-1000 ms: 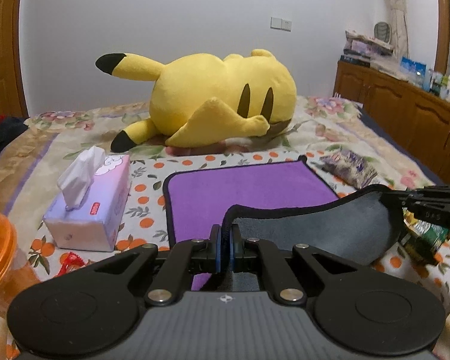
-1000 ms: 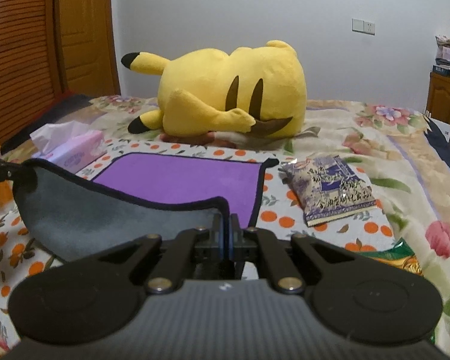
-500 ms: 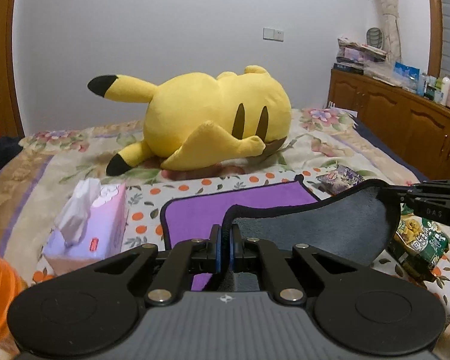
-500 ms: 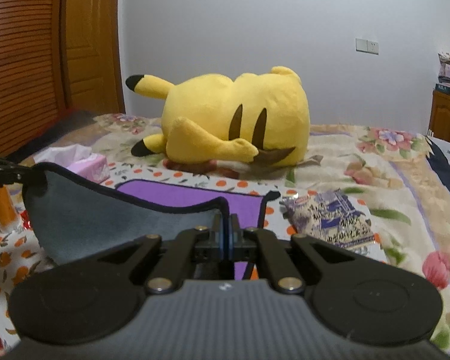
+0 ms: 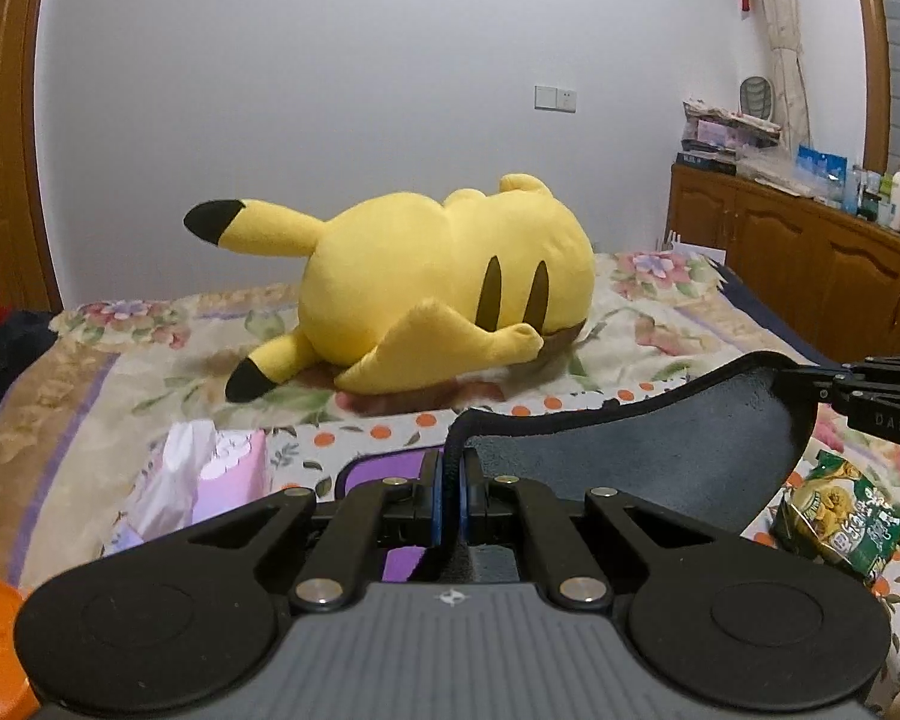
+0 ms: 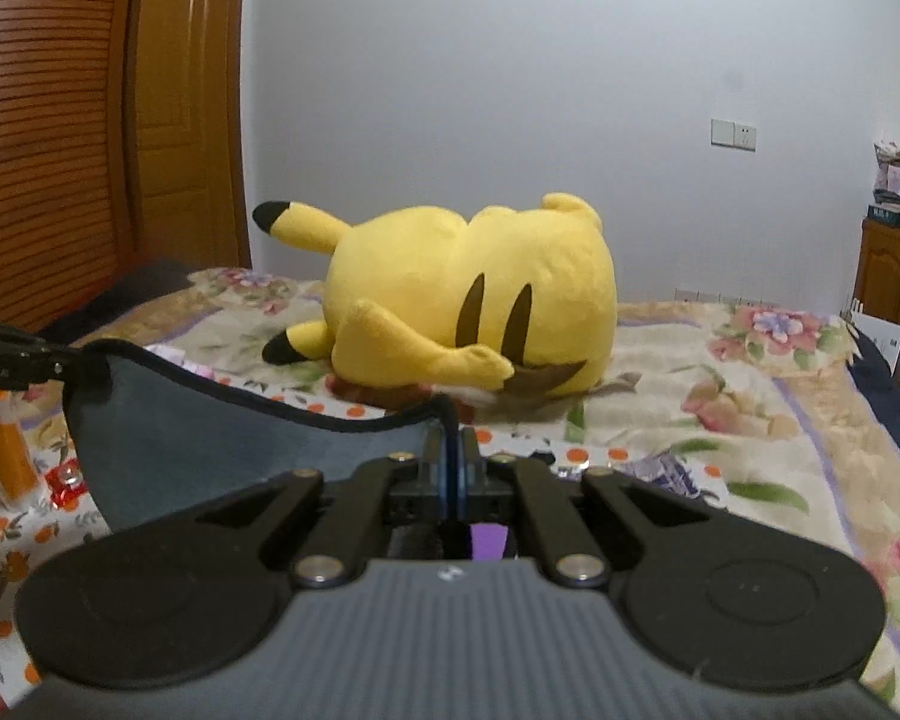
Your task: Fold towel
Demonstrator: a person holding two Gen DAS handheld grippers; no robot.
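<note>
The towel (image 5: 636,456) is purple on one face and grey on the other, with a black hem. Its near edge is lifted off the bed and hangs between my two grippers, grey side toward me. My left gripper (image 5: 450,450) is shut on one near corner. My right gripper (image 6: 453,426) is shut on the other near corner; the towel (image 6: 210,438) sags to its left. A strip of the purple face (image 5: 384,465) shows below. Each gripper's tip shows in the other's view, right (image 5: 834,387) and left (image 6: 60,367).
A big yellow plush toy (image 5: 438,312) lies on the bed behind the towel. A pink tissue box (image 5: 204,480) is at the left, an orange container (image 6: 6,450) further left. A green snack bag (image 5: 840,516) is at the right. A wooden cabinet (image 5: 810,264) stands right of the bed.
Both grippers have risen with the towel's near edge and moved forward toward the plush toy. Much less of the purple face shows now.
</note>
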